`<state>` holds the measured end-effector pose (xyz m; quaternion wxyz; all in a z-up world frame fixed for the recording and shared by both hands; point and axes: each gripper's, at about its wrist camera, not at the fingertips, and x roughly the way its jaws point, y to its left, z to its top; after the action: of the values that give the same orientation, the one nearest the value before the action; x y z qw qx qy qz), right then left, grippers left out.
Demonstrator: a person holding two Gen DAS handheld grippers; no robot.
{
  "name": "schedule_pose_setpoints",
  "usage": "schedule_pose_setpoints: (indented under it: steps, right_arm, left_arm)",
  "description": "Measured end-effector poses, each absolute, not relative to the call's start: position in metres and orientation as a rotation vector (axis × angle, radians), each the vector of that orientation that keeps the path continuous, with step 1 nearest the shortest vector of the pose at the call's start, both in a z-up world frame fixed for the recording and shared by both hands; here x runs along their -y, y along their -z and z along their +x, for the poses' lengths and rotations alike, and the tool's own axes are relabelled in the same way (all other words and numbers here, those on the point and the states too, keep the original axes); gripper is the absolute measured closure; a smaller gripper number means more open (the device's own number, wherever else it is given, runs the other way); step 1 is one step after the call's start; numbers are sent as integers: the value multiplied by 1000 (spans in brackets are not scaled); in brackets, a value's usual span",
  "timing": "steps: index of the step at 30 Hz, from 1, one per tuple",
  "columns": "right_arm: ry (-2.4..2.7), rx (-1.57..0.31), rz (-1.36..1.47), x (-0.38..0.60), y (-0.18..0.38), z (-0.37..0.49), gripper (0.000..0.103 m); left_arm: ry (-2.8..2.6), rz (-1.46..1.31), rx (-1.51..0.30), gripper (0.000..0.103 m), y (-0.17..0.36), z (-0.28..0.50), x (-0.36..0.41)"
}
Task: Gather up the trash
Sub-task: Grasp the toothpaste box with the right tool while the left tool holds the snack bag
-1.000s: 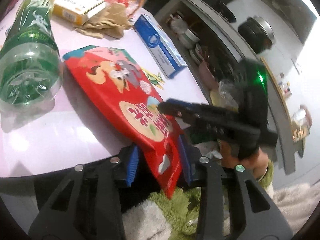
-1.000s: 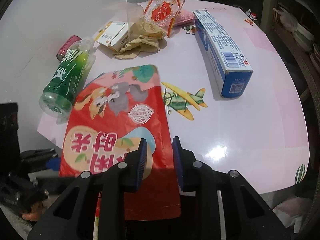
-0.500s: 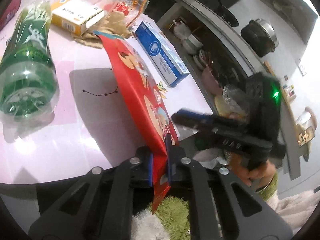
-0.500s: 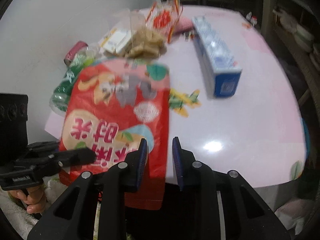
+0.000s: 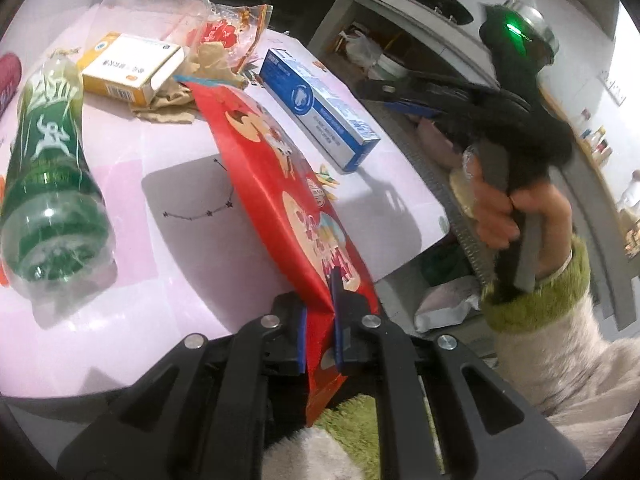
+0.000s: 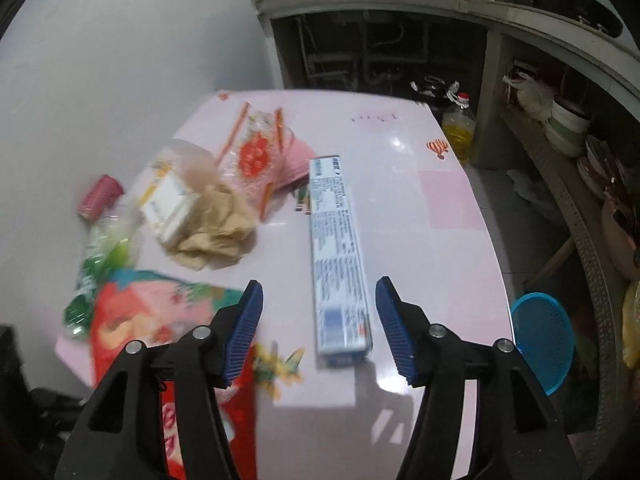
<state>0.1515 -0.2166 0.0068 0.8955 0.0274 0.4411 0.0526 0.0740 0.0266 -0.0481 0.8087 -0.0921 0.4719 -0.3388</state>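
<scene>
While jaws pinch the red bag (image 5: 280, 196), green bottle (image 5: 48, 160) lies beside.

Red snack bag (image 5: 296, 208) hidden at lower end behind left tool (image 5: 320, 332); print too foreshortened to read. Red can (image 5: 9, 76) cut off by left edge. Green bottle (image 6: 96, 276) smeared by motion blur in right wrist view, label unreadable; same for yellow box (image 6: 168, 204) and crumpled brown paper (image 6: 216, 228). Blue box (image 6: 340, 252) text too small to read. Right tool (image 5: 404, 98) blurred, tips partly hidden behind own body. Shelf items (image 6: 568, 128) under counter dark, indistinct.
</scene>
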Motion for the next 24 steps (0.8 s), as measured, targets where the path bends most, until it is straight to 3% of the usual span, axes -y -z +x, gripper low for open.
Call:
schedule_pose_setpoints:
  steps: [8, 12, 14, 24]
  right_arm:
    - [-41, -992, -14, 204, 26, 192, 47]
    - [-19, -1023, -13, 205, 34, 197, 64]
    - [-12, -1027, -7, 206, 35, 197, 68]
    - [13, -989, 12, 216, 19, 175, 70]
  left_arm:
    - [734, -200, -1036, 95, 50, 88, -26]
    - [742, -197, -1031, 96, 48, 90, -25]
    - [742, -195, -1027, 96, 47, 92, -23]
    - [746, -190, -1013, 96, 42, 91, -20]
